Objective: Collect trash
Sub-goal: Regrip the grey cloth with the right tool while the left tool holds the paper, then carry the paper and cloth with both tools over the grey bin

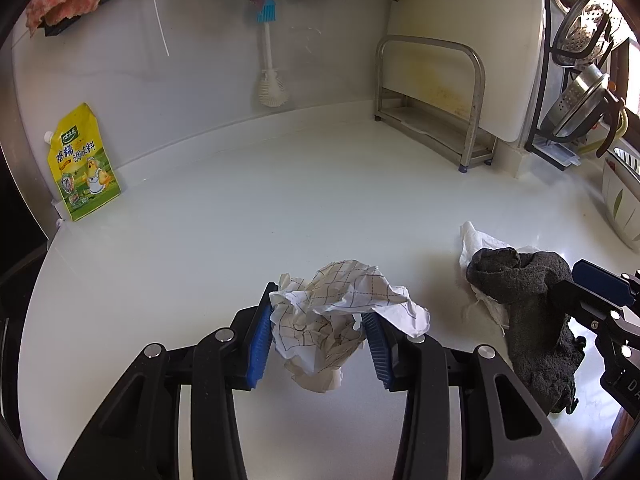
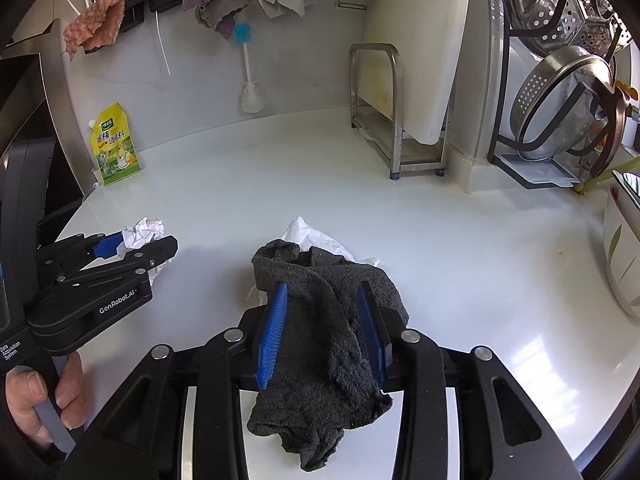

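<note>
1. I am holding the left gripper [image 1: 316,320] low over the shiny white kitchen counter [image 1: 240,220]. Its two blue pads are pinching a crumpled ball of white paper with thin dark check lines [image 1: 336,312]. This is one piece of the trash. The pads are squeezing it from both sides so it is not falling.

2. The paper ball is hanging a little over the counter, I think, because it is bulging out above and below the pads.

3. I am pointing the right gripper [image 2: 323,296] down at a soft, fuzzy, dark grey cloth [image 2: 320,340]. The cloth is lying between its blue pads and is touching both. One fold is draping over the right pad. I cannot tell if the pads are really squeezing it or just sitting beside it.

4. A crumpled white paper tissue [image 2: 308,232] is peeking out from under the far end of the cloth, on the counter. I think it is trash too, and the cloth is covering most of it, so the cloth needs to come away first.

5. I am keeping the two grippers near each other but apart, so they are not bumping.

6. I am not seeing any trash bin in either view, so I cannot say where the paper is going.
</note>
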`<state>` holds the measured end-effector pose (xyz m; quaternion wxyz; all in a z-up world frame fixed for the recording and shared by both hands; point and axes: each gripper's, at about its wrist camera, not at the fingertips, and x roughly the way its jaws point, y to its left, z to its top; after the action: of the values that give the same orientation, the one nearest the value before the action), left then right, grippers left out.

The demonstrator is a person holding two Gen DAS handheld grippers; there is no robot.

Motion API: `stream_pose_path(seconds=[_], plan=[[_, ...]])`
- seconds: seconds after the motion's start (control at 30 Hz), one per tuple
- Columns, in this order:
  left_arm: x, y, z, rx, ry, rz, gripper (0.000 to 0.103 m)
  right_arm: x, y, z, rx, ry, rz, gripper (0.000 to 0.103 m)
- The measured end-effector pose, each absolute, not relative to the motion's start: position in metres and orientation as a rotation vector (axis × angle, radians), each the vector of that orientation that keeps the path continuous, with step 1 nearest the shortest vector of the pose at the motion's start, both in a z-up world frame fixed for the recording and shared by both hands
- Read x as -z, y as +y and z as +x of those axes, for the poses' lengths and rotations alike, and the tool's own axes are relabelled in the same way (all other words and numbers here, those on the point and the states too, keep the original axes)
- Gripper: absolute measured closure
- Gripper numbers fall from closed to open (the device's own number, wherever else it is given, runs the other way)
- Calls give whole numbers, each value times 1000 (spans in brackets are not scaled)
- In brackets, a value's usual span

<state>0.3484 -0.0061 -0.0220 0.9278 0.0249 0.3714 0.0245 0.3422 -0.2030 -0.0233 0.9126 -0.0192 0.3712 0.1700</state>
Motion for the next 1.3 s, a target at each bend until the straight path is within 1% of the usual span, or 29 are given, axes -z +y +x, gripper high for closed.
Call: stream_pose_path(seconds=[0.3, 0.33, 0.37, 0.4, 0.73, 0.93, 1.17, 1.3], plan=[[22, -7, 348, -50, 761, 51, 62, 37, -195, 346, -326, 811, -105, 68], [22, -7, 348, -50, 761, 52, 62, 38, -194, 346, -325, 814, -108, 72], [22, -7, 348, -50, 761, 52, 62, 39, -193, 346, -329, 818, -112, 90], [22, -7, 348, -50, 761, 51, 62, 40, -192, 346, -337, 827, -113, 97], [21, -7, 348, -48, 763, 47, 62, 32, -191, 340, -336, 779, -107, 99], [16, -9, 343, -32, 755, 29, 62, 10, -213, 330, -352, 698, 48, 100], [10, -9, 327, -11, 744, 32, 62, -18, -253, 318, -377, 639, 298, 100], [1, -6, 312, -5, 732, 34, 62, -36, -252, 303, -341, 612, 256, 100]])
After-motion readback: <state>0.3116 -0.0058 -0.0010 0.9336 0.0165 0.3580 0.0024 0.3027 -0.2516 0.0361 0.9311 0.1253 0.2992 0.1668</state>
